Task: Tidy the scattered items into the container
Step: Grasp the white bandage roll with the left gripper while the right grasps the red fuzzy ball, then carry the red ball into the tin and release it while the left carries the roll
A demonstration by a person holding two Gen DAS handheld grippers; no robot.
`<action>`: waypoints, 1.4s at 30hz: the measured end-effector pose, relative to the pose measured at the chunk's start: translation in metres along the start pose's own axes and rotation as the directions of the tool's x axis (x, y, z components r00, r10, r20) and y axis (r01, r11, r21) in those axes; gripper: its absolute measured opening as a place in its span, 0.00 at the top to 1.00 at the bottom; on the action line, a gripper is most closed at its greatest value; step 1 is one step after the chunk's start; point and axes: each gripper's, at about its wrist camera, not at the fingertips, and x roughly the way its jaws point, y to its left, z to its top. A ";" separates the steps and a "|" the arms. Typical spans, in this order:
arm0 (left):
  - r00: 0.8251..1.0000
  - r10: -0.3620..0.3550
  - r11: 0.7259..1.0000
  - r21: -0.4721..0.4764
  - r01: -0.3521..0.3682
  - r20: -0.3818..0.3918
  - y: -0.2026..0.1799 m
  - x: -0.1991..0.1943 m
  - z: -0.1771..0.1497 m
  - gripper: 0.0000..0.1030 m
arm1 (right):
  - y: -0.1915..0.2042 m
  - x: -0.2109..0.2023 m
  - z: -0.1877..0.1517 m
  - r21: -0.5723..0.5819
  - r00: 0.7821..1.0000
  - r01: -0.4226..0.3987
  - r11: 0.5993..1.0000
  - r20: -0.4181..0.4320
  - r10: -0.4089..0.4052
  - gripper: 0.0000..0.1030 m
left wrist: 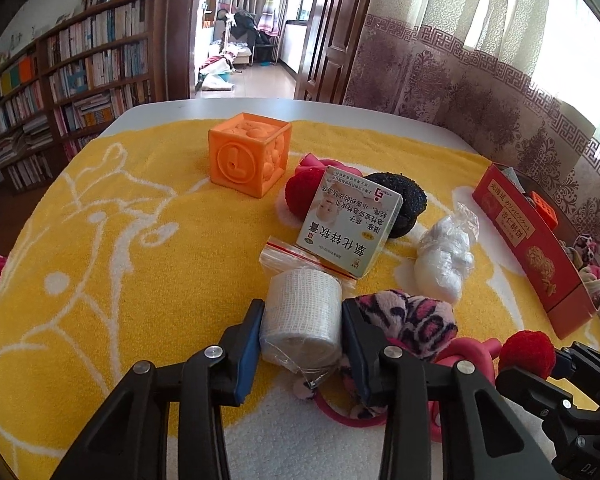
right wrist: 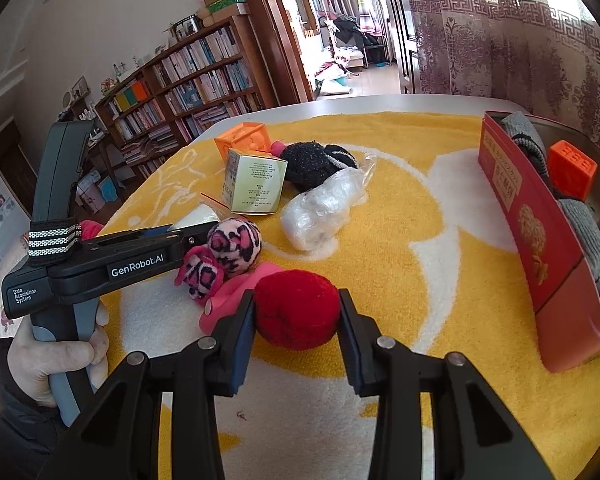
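Observation:
My left gripper (left wrist: 302, 320) is shut on a white bandage roll in a clear zip bag (left wrist: 300, 314), low over the yellow towel (left wrist: 140, 220). My right gripper (right wrist: 296, 308) is shut on a red pompom (right wrist: 296, 308) joined to a pink band (right wrist: 236, 292); this pompom also shows in the left wrist view (left wrist: 526, 354). A pink leopard-print scrunchie (left wrist: 408, 316) lies beside the roll. Further off lie a green-and-white ointment box (left wrist: 350, 224), an orange toy cube (left wrist: 248, 152), a black pompom (left wrist: 404, 196), another red pompom (left wrist: 302, 188) and a white bagged bundle (left wrist: 444, 260). The red container box (right wrist: 540, 240) stands at the right.
The red box holds grey cloth (right wrist: 588, 232) and an orange cube (right wrist: 572, 172). The table's far edge (left wrist: 260, 108) lies beyond the towel. A bookshelf (left wrist: 60, 92) stands left, curtains (left wrist: 500, 80) right. The left gripper's body and the hand holding it (right wrist: 60, 344) fill the lower left of the right wrist view.

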 end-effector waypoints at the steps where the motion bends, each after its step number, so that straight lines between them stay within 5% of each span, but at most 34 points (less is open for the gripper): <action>1: 1.000 -0.002 1.000 -0.009 0.002 0.010 0.002 -0.002 0.000 0.63 | -0.001 -0.001 0.000 0.001 1.000 -0.002 1.000 0.005 0.002 0.59; 14: 0.994 -0.029 0.995 -0.090 0.039 0.109 0.016 -0.031 0.006 0.63 | -0.004 -0.012 0.003 0.009 0.998 0.002 1.000 0.059 -0.003 0.59; 23: 0.988 -0.050 0.996 -0.060 0.059 0.148 -0.004 -0.048 0.009 0.63 | -0.023 -0.040 0.008 0.056 0.989 0.036 0.998 0.142 -0.044 0.59; 42: 0.975 -0.168 0.983 0.094 0.155 0.144 -0.098 -0.057 0.026 0.63 | -0.145 -0.123 0.023 0.281 0.908 0.238 0.930 0.276 -0.316 0.59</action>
